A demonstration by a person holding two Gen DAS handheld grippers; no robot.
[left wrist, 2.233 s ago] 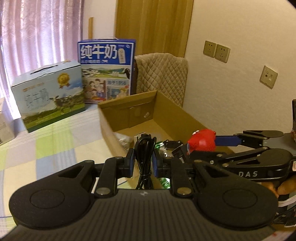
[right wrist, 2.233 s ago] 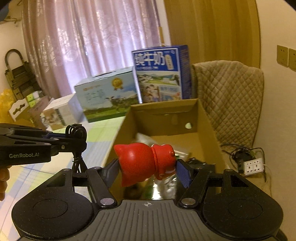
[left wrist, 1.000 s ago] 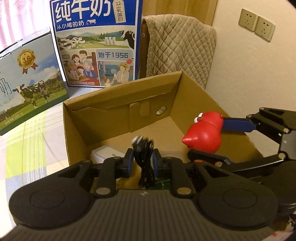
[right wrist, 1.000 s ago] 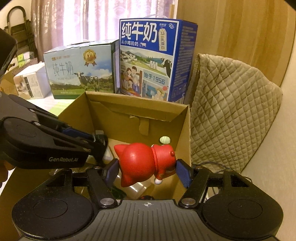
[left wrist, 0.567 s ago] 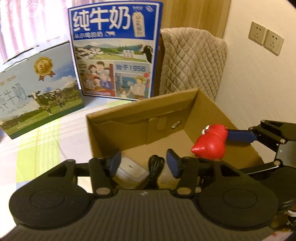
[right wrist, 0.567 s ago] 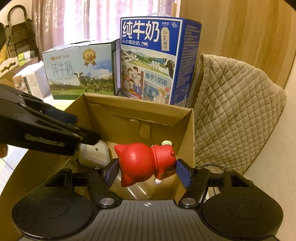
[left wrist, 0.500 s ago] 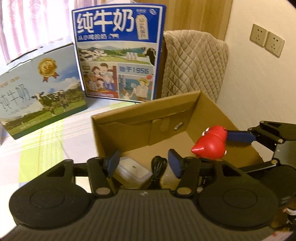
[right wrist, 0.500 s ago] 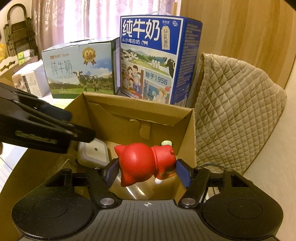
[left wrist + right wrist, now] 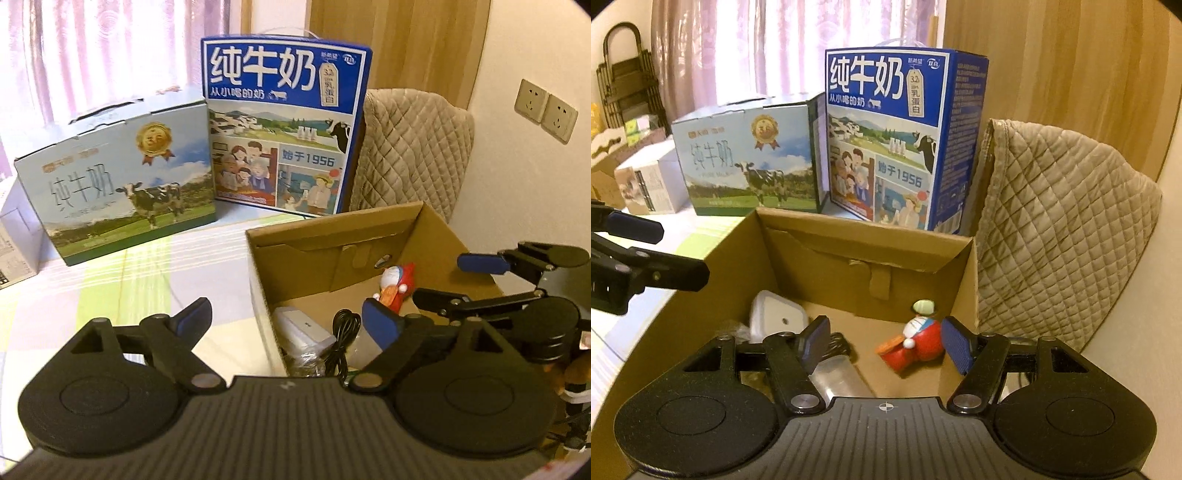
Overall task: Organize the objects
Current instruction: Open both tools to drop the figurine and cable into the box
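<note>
- Left gripper (image 9: 284, 317): the fingers (image 9: 194, 315) are spread wide and hold nothing. The gripper sits above the near left wall of the cardboard box (image 9: 258, 273), with one finger outside the box over the striped cloth (image 9: 122, 280) and the other over the box interior.
- Right gripper (image 9: 886, 345): the fingers (image 9: 956, 349) are spread wide and hold nothing. The gripper sits above the near end of the box interior. In the left wrist view it enters from the right over the box rim.
- Red toy figure (image 9: 916, 341): lies on its side on the box floor, near the far right corner, just beside the right box wall. It is free of both grippers. A small pale green piece (image 9: 923, 306) sits just behind it against the far wall.
- Black cable (image 9: 343, 332): a coiled bundle resting inside the box, between the white container and the toy figure.
- White container (image 9: 777, 317): rounded and square, with a small dark dot on its top face; it rests against the left inner wall of the box.
- Two milk cartons stand behind the box: a dark blue one (image 9: 284, 125) upright, and a pale blue one (image 9: 118, 181) with a cow picture to its left.
- A quilted beige cover (image 9: 1060, 229) hangs to the right of the box, beside the wall.
</note>
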